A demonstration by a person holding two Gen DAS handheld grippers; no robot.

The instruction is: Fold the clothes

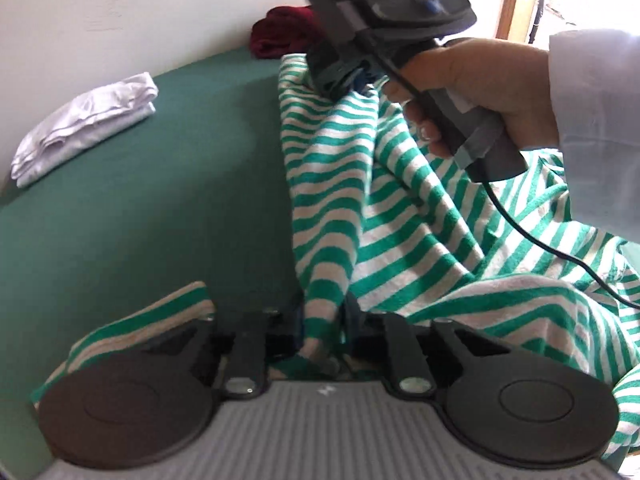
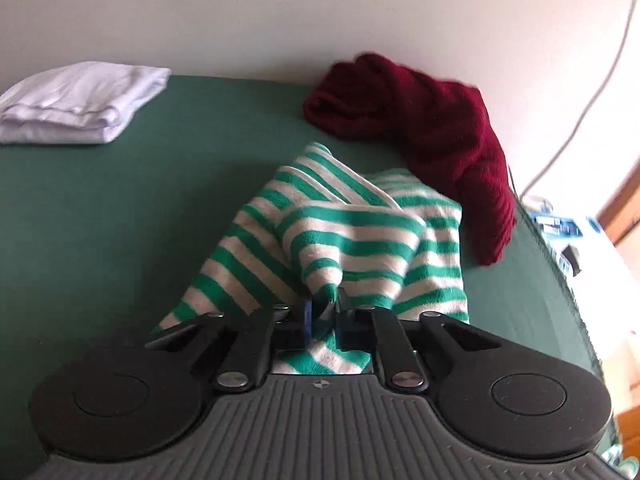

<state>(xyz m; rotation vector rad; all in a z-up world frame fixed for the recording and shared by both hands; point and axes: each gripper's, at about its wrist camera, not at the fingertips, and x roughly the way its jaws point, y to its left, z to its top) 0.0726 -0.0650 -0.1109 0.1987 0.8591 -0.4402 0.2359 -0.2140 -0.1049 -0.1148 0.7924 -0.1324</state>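
Green cloth covers the table [image 2: 120,216], which runs up to a pale wall; all places below are given relative to the striped garment [image 2: 340,236], green and white, which lies rumpled near the middle of that cloth. Behind it and to its left sits a folded white garment [image 2: 76,100]; just behind it on the right lies an unfolded dark red garment [image 2: 432,120], apparently touching its far edge. Left gripper [image 1: 322,320]: jaws drawn together on a bunched ridge of the striped fabric at the near edge. Right gripper [image 2: 324,312]: likewise pinched on a fold of the same garment at its far end; the left wrist view shows it held in a hand [image 1: 472,88] with a white sleeve, a cable trailing over the stripes. Judgement: step in hand is taking two holds to spread or lift the piece before the first fold. To do it well, draw the two holds apart until the cloth between them goes taut and its twists fall out, keep both grips level, and carry the far edge clear of the red piece so it is not dragged. Risk: each grip seems to take several layers, which would leave the fold lumpy.
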